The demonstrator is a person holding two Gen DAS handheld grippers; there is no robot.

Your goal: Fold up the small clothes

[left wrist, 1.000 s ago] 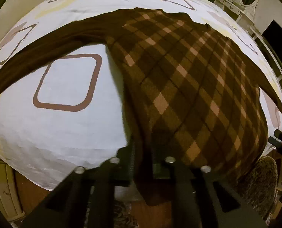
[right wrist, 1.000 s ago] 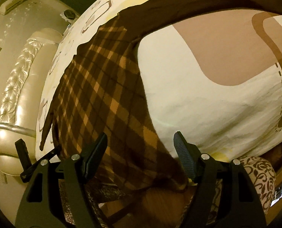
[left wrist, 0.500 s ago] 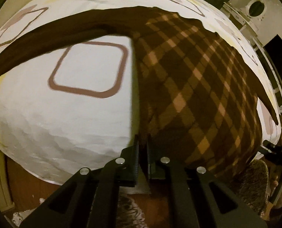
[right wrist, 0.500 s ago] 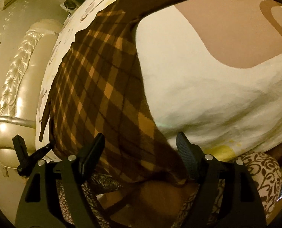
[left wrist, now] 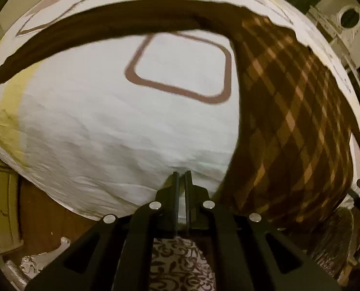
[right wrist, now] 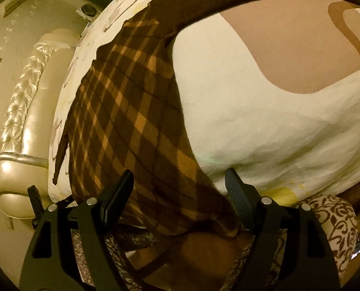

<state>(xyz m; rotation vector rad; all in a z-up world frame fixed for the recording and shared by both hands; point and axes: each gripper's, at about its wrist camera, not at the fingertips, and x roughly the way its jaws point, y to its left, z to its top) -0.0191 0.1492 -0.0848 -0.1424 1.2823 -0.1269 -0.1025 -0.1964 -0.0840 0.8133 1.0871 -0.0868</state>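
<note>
The left claw (left wrist: 181, 173) has its jaws pressed together with nothing visibly between them, over the white bedcover (left wrist: 102, 131). The plaid sweater (left wrist: 289, 121) lies to its right, and one plain brown sleeve (left wrist: 95, 26) stretches far ahead and off to the left. A second ago this claw sat at the sweater's near edge, cloth between its jaws; it has since slid left onto bare cover.

The right claw (right wrist: 180, 189) is spread wide, the sweater's (right wrist: 121, 111) hem lying between and just ahead of its fingers, not pinched. It has barely shifted since earlier.

I judge folding hardly begun: the body lies flat, the sleeve outstretched, and every fold remains.
</note>
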